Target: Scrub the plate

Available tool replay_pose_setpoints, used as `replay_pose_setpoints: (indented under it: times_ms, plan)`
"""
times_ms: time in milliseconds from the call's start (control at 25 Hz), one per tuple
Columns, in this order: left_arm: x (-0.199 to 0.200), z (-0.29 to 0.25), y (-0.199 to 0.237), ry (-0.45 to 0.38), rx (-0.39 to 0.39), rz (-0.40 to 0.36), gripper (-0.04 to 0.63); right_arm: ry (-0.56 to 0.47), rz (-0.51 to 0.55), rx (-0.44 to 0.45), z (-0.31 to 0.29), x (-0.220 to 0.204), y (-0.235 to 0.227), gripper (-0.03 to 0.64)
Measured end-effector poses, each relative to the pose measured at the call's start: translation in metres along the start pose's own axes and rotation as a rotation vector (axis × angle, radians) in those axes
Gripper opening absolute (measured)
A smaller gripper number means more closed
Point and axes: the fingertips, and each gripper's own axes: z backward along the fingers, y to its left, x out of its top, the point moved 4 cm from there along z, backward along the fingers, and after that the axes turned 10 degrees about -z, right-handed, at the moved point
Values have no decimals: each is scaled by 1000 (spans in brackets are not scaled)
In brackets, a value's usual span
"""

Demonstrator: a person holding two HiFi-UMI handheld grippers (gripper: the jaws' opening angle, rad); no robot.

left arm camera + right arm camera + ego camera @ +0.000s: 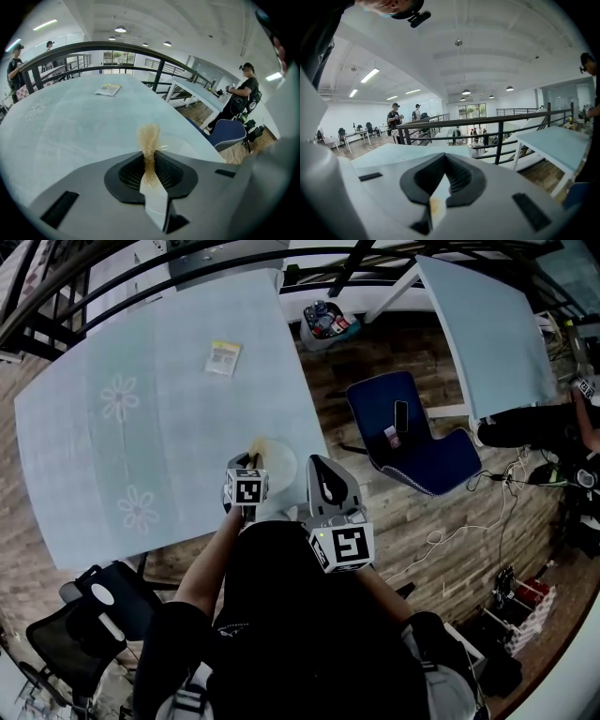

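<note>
Pale blue tabletop (159,427) with faint flower prints fills most of the head view, with wooden floor and a blue chair (412,442) off to its right. The plate (279,465) lies flat at the table's near right corner, close to the edge and right in front of the person. The left claw (248,463) is clamped on a golden scrubber (255,447), whose frayed tuft sticks out past the tips and reaches the plate's left rim. In the left gripper view the scrubber (149,138) stands up between the pinching jaws of the left claw (150,157), and the plate (185,146) shows as a pale oval just beyond and a little to the right. So the scrubbing stroke would likely need to run forward and rightward across the dish. The right claw (317,465) sits just to the right of the plate near the table edge. In its own view the right claw (443,161) has its jaws together on nothing and points out over the room, not down at the plate, so nothing steadies the dish, which may slide under the scrubber.
</note>
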Motion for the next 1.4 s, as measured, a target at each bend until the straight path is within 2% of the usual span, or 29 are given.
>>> replay_pose_setpoints:
  times_ms: [240,1000,1200,1400]
  plan:
    - [-7,7,9,-9,-4,-17,66,0,9,9,-3,-3,14,4]
    - [-22,27,27,-36,19,14,66,-6,34,2,11,-9,37,5]
    - [-19,28,23,-41,21,17,66,2,28,4,14,-11,32,5]
    - [-16,32,8,-54,15,23,66,1,40,50,13,-8,30,5]
